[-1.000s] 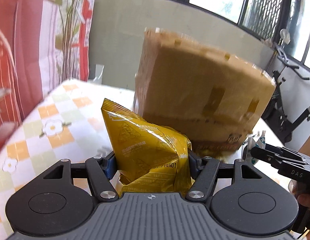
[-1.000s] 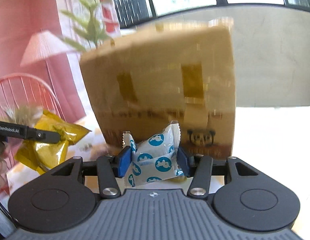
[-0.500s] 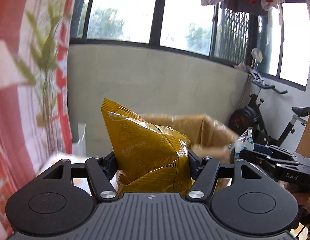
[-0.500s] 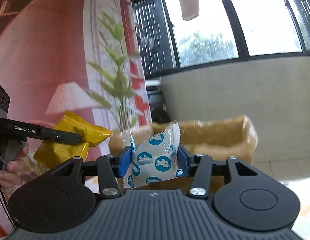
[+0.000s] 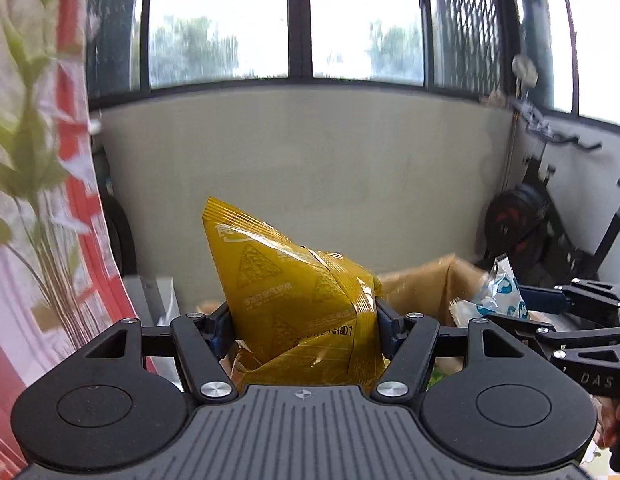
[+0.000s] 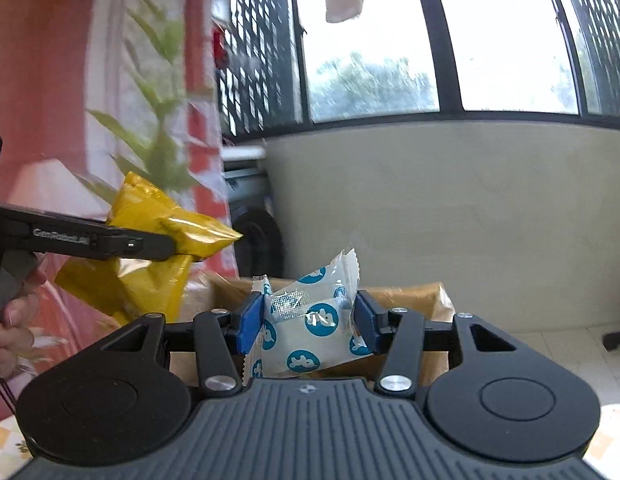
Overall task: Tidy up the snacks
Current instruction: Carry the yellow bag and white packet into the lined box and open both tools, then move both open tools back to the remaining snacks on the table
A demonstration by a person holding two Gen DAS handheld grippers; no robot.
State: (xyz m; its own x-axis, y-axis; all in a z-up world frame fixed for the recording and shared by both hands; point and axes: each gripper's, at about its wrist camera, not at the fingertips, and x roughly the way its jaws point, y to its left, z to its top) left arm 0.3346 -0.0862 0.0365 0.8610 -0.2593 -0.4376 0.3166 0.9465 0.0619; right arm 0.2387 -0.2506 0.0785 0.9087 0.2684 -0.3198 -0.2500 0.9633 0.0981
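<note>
- Left wrist view: the left gripper (image 5: 301,320) pinches a yellow snack bag (image 5: 293,300) between its blue pads, the bag's pointed end sticking up past the fingertips.
- A second ago the side of the cardboard box (image 5: 422,284) filled the space just ahead of the fingers; now only its open rim shows below and beyond them, so both hands have climbed above the box.
- Right wrist view: the right gripper (image 6: 305,320) clamps a white packet with blue rabbit dots (image 6: 310,320) squarely between its pads, and the box's open top lies directly behind and under the fingertips.
- The grip on each snack looks unchanged across the lift; neither package has slipped in its jaws.
- To the left of the right fingers, the left gripper and its yellow bag hang near the box edge, with a hand (image 6: 9,320) on the handle.
- Judgement: both snacks appear ready to be carried over the opening and released; the yellow bag seems to have farther to go.
</note>
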